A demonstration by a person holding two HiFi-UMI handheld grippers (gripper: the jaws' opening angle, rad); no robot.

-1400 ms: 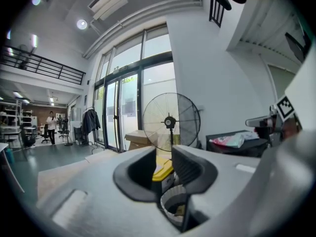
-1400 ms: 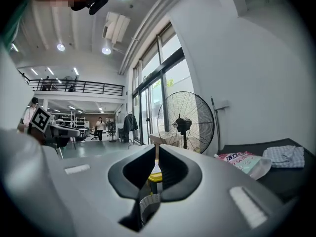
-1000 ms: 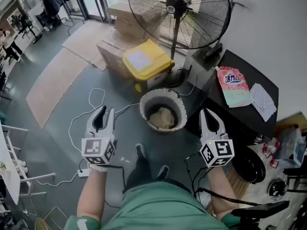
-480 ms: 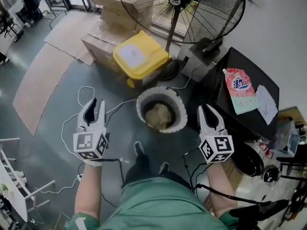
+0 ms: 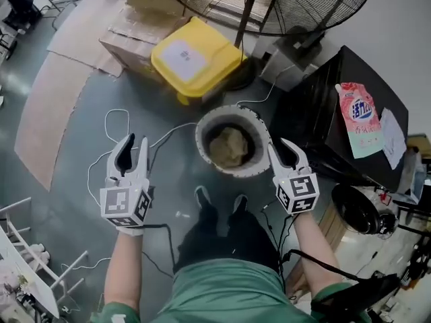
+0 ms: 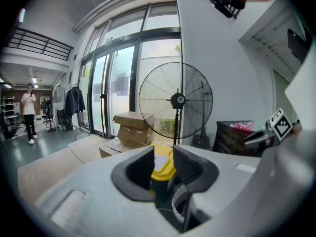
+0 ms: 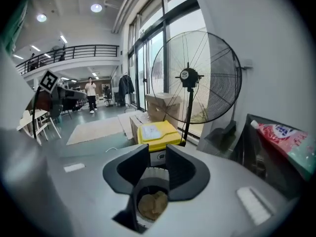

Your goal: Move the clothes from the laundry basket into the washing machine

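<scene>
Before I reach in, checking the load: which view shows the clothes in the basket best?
The head view: it looks straight down on the beige clothes in the basket. The right gripper view shows part of them; the left gripper view, only the rim.

The laundry basket (image 5: pixel 202 136) stands on the floor between the two grippers, just left of the right gripper (image 5: pixel 281 148) and farther off to the right of the left gripper (image 5: pixel 133 143). The clothes (image 5: pixel 229 147) lie inside it. The right gripper's jaws are opening, with nothing between them. Ahead of both grippers, beyond the basket, stands a lidded bin (image 5: pixel 188 59). Cardboard boxes (image 5: pixel 131 39) sit to the bin's left and a standing fan (image 5: pixel 303 5) behind it. To the right of the right gripper is a cabinet (image 5: pixel 316 120), with a detergent pouch (image 5: pixel 361 116) and a sheet of paper (image 5: pixel 392 136) lying on top. A cable (image 5: pixel 111 123) loops on the floor just ahead of the left gripper.
</scene>
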